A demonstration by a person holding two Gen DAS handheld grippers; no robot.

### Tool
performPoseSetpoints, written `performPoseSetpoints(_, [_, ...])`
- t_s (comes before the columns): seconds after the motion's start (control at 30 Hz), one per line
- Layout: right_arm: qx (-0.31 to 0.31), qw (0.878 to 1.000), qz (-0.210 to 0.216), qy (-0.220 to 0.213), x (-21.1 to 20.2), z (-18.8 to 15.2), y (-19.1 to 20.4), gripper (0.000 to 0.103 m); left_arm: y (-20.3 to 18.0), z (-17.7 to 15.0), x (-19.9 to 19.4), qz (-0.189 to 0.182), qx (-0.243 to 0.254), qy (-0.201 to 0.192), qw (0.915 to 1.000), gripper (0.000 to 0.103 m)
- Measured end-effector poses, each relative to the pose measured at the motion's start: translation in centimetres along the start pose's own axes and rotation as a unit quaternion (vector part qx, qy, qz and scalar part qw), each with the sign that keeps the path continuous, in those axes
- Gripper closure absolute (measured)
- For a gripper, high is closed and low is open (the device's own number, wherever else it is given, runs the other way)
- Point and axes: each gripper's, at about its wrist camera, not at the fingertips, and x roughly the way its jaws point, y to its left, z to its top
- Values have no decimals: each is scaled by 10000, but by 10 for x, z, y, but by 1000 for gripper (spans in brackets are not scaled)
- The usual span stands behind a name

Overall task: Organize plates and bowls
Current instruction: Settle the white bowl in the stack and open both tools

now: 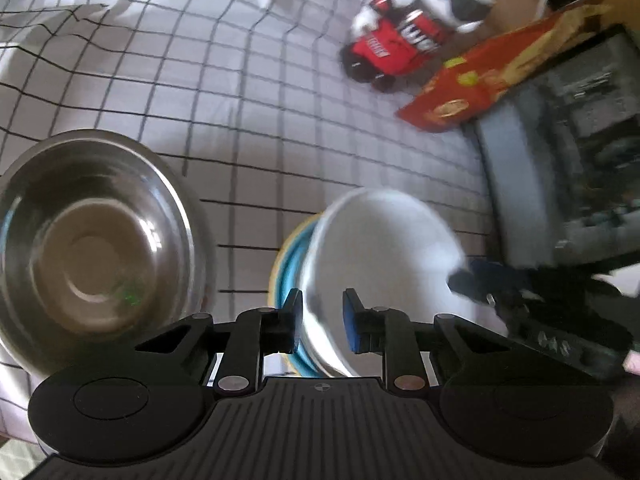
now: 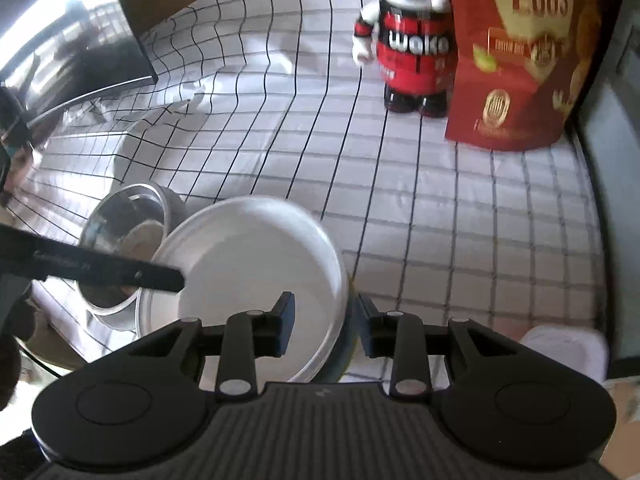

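Note:
A white bowl (image 1: 384,248) rests tilted over a blue plate with a yellow rim (image 1: 288,264) on the checked cloth. My left gripper (image 1: 322,320) is shut on the bowl's near-left rim, one pad inside and one outside. My right gripper (image 2: 326,320) is shut on the right rim of the same white bowl (image 2: 248,256). In the right wrist view a black finger (image 2: 120,274) of the left gripper reaches in over the bowl's left edge. A steel bowl (image 1: 96,232) stands upright to the left, also visible behind the white one as the steel bowl (image 2: 120,220).
A toy figure in a red shirt (image 2: 412,48) and a red egg box (image 2: 520,60) stand at the back. A dark grey unit (image 1: 560,160) lines the right side. A white tub (image 2: 568,352) sits near right, and a dark screen (image 2: 100,40) is at far left.

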Motion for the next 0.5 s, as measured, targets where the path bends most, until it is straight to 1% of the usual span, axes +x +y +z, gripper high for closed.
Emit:
performPoseSetpoints(0.03, [-86,9999,-30,-101,-7,5,3,70,2,-2,-9,-129,-2,-85,9999,78])
performPoseSetpoints(0.1, [-219,9992,-66,-324,-19,17,7,70,10,-4,-33,-335,-102,-415,9985,78])
performPoseSetpoints(0.17, [-545,9971,-85,-528,-27,29,16,70,21,-7,-55,-342,-266,-769,9961,78])
performPoseSetpoints(0.2, [-746,9957,-90,-550,-27,34,22,69,25,-9,-62,-306,-359,-906,9948,78])
performPoseSetpoints(0.23, [-944,9943,-125,-487,-23,36,27,69,28,-9,-64,-317,-413,-952,9941,78])
performPoseSetpoints(0.27, [-1113,9927,-202,-409,-16,37,31,69,29,-11,-62,-362,-457,-934,9939,78])
performPoseSetpoints(0.33, [-1276,9902,-518,-238,2,36,33,69,28,-12,-48,-457,-517,-732,9949,78])
performPoseSetpoints(0.4, [-1084,9918,-673,2,21,31,26,69,25,-16,-32,-501,-491,-462,9965,78])
performPoseSetpoints(0.47, [-799,9946,-637,187,32,25,15,69,20,-17,-20,-575,-426,-259,9971,78])
performPoseSetpoints(0.5, [-655,9960,-542,269,34,22,11,69,17,-17,-14,-640,-423,-159,9969,77])
